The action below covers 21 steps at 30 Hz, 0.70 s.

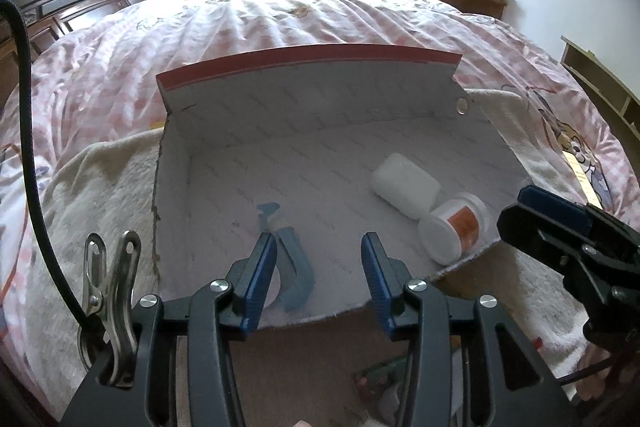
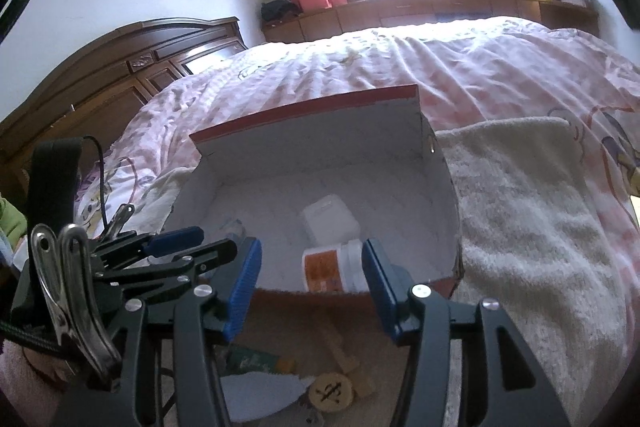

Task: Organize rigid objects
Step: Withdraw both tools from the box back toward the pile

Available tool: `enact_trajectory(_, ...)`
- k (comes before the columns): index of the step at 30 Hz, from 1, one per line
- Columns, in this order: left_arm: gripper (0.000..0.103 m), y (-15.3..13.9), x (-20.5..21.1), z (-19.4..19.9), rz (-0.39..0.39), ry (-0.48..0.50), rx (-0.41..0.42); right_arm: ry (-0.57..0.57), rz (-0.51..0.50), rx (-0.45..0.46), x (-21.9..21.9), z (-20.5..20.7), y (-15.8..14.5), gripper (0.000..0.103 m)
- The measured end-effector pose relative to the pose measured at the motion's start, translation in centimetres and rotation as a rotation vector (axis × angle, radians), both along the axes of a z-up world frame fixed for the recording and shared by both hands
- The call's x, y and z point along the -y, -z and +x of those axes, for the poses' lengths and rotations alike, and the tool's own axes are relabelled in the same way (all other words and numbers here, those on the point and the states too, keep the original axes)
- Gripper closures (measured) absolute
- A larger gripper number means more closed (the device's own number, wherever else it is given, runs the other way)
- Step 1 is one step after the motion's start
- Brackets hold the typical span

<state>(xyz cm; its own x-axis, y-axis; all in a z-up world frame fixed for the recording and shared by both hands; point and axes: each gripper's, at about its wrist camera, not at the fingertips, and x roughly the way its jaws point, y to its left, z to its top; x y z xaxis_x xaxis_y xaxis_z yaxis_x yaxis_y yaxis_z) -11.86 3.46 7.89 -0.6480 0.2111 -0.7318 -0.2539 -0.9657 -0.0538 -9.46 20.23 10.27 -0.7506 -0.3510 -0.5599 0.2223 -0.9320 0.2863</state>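
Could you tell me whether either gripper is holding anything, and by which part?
Nothing is held: the left gripper and right gripper both stand open and empty.

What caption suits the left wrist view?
Open left gripper above a box holding two jars and a blue tool.

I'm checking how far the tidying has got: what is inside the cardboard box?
Inside the cardboard box lie a white bottle, a white jar with an orange label and a blue tool. The left gripper hides the near floor.
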Motion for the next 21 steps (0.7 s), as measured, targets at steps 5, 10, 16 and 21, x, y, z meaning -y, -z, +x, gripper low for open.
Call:
enact_trajectory(5,0.058,-0.2,-0.1,1.3,-0.003,0.006,0.000,-0.005,-0.012,0.016,-0.1,1.2,0.2,0.048)
enact_trajectory(10,0.058,-0.5,-0.1,2.5,0.002,0.011,-0.002,-0.012,-0.018,0.031,0.0,2.4,0.4,0.048)
enact_trajectory(16,0.058,-0.6,-0.1,3.8,0.006,0.017,-0.005,-0.014,-0.026,0.040,0.0,3.8,0.6,0.048)
enact_trajectory(21,0.058,-0.6,-0.1,4.7,0.013,0.021,-0.003,-0.017,-0.029,0.054,-0.1,4.7,0.8,0.048)
